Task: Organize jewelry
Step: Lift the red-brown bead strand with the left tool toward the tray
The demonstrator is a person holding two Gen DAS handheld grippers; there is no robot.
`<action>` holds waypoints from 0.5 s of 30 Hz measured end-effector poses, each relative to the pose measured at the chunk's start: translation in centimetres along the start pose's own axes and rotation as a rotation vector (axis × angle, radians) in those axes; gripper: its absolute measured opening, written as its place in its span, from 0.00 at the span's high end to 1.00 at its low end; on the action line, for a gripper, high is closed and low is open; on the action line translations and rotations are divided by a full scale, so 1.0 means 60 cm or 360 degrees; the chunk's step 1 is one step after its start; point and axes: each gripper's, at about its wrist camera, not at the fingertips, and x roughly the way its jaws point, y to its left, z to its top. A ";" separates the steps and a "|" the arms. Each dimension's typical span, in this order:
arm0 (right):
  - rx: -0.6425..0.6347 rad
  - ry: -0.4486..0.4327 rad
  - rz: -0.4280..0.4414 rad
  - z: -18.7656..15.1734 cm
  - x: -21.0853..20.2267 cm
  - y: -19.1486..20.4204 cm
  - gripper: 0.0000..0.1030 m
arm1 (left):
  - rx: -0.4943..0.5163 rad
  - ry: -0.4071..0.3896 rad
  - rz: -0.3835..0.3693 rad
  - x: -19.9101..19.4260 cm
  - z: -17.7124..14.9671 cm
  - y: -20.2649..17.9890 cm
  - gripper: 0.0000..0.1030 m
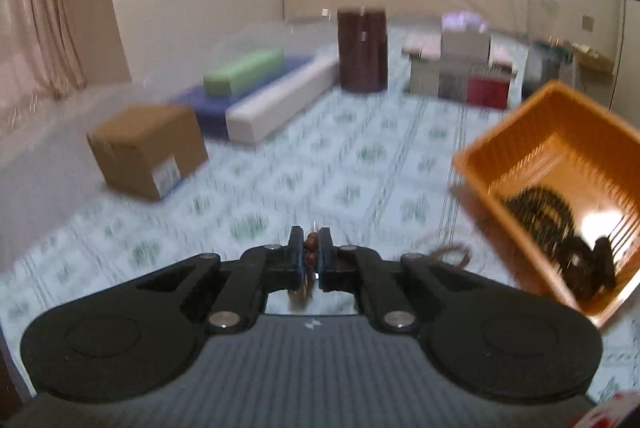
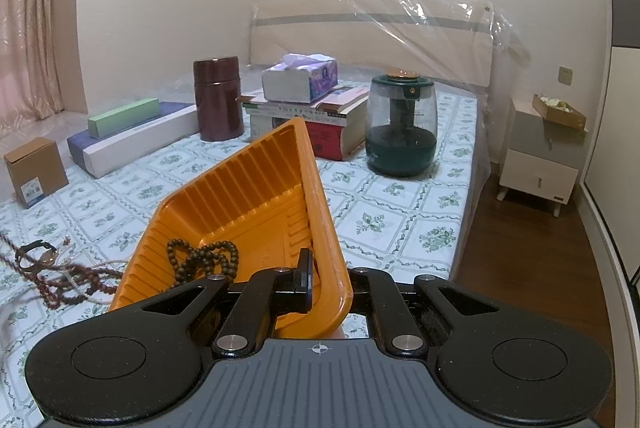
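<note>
My left gripper [image 1: 311,252] is shut on a string of reddish-brown beads [image 1: 310,248], held above the patterned bed cover. The view is blurred by motion. My right gripper [image 2: 320,278] is shut on the rim of an orange plastic tray [image 2: 256,195] and holds it tilted above the bed. A dark bead bracelet [image 2: 204,260] lies in the tray. The tray also shows at the right of the left wrist view [image 1: 552,163], with dark beads [image 1: 540,207] in it. A tangle of necklaces and a bangle [image 2: 52,268] lies on the bed left of the tray.
On the bed stand a cardboard box [image 2: 34,169], long flat boxes [image 2: 132,131], a dark red canister [image 2: 218,97], stacked books with a tissue box [image 2: 300,77], and a green humidifier [image 2: 402,125]. A nightstand [image 2: 540,163] stands right of the bed.
</note>
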 end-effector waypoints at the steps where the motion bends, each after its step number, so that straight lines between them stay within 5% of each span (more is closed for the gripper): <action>1: 0.0001 0.0000 0.0001 0.000 -0.001 0.000 0.92 | 0.0006 -0.0026 -0.0005 -0.007 0.012 0.002 0.95; 15: -0.0001 -0.0005 0.0003 0.001 -0.004 0.001 0.92 | 0.0095 -0.0288 -0.0051 -0.089 0.125 0.009 0.95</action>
